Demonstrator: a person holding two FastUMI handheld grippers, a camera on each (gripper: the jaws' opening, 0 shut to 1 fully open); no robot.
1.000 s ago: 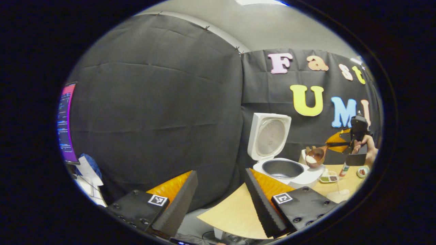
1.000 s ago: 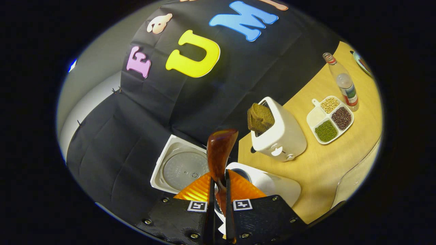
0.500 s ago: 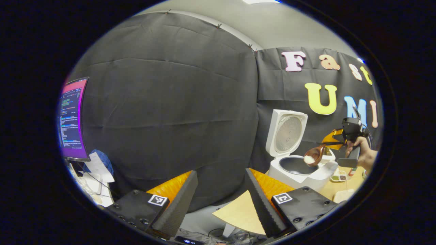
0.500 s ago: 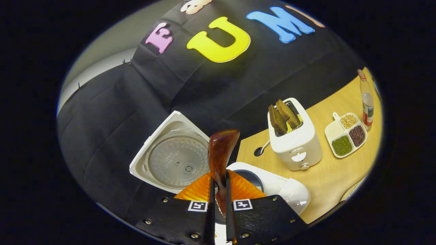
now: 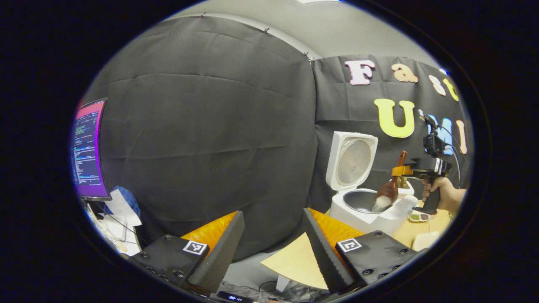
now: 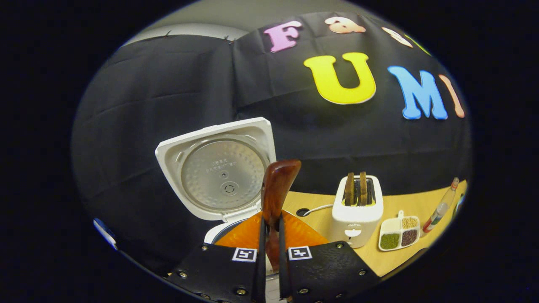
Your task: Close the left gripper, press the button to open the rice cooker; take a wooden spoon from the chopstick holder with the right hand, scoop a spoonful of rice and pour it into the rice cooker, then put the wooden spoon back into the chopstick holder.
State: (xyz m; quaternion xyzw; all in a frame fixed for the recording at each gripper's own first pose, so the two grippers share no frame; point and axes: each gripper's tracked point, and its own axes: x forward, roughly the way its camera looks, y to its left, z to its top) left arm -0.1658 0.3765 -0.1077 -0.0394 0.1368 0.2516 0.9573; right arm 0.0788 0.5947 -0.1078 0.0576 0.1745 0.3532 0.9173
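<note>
The white rice cooker (image 5: 366,210) stands with its lid (image 5: 351,162) (image 6: 219,168) raised. In the left gripper view, a hand-held right gripper (image 5: 400,170) tilts the wooden spoon (image 5: 389,189) bowl-down over the pot, and white rice (image 5: 381,204) spills into it. In the right gripper view my right gripper (image 6: 270,256) is shut on the wooden spoon's handle (image 6: 276,193), which sticks up between the fingers. My left gripper (image 5: 273,240) hangs open and apart, left of the cooker, off the table's edge.
A white toaster (image 6: 357,214) with bread slices, a divided dish of grains (image 6: 398,235) and a bottle (image 6: 438,212) stand on the wooden table (image 6: 379,252). A lit monitor (image 5: 86,149) and papers (image 5: 113,210) sit far left.
The right gripper rolled the spoon from level to bowl-down over the pot, and rice now pours out. The left gripper barely shifted.
</note>
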